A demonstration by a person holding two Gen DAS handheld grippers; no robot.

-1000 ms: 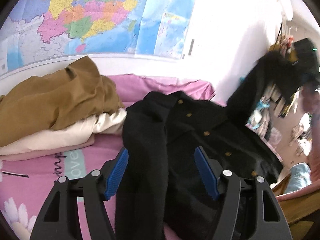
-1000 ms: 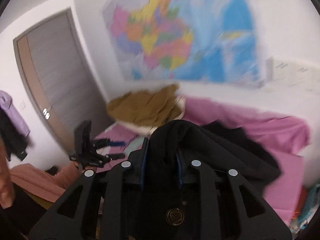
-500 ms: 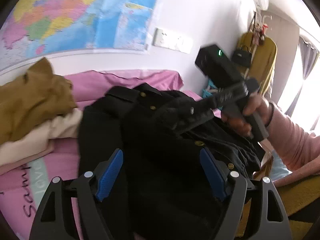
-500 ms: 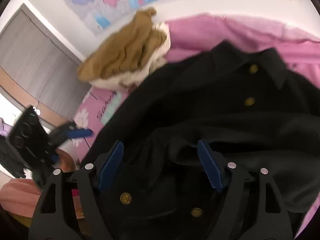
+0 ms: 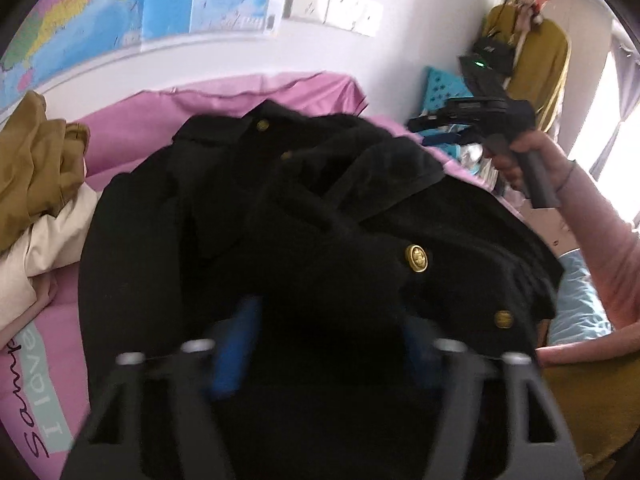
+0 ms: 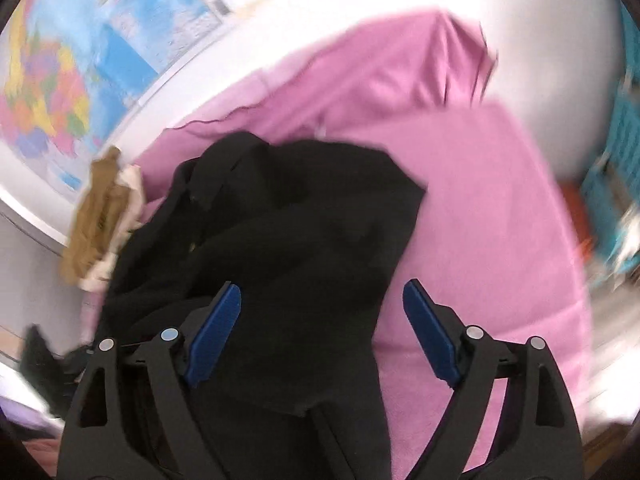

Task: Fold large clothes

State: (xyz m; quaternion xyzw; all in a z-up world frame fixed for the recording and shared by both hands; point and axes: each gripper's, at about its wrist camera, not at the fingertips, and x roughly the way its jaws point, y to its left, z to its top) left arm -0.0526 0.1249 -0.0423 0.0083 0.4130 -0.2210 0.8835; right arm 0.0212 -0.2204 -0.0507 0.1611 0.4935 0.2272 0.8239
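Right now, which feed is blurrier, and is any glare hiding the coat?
Right wrist view: heavy motion smear across the map and pink bedspread. Left wrist view: sharper, though its own jaws are blurred; window glare whitens the right edge only; the black coat stays readable.

Right gripper [image 6: 320,332]: jaws now wide, black coat [image 6: 288,216] released onto bed; left gripper [image 5: 324,344]: jaws closing, coat fabric between them.

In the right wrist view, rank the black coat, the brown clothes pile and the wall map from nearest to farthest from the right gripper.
1. Black coat: lies partly between the open fingers of the right gripper, on the pink bedcover.
2. Brown clothes pile: far left, beyond the coat.
3. Wall map: upper left, behind the pile.
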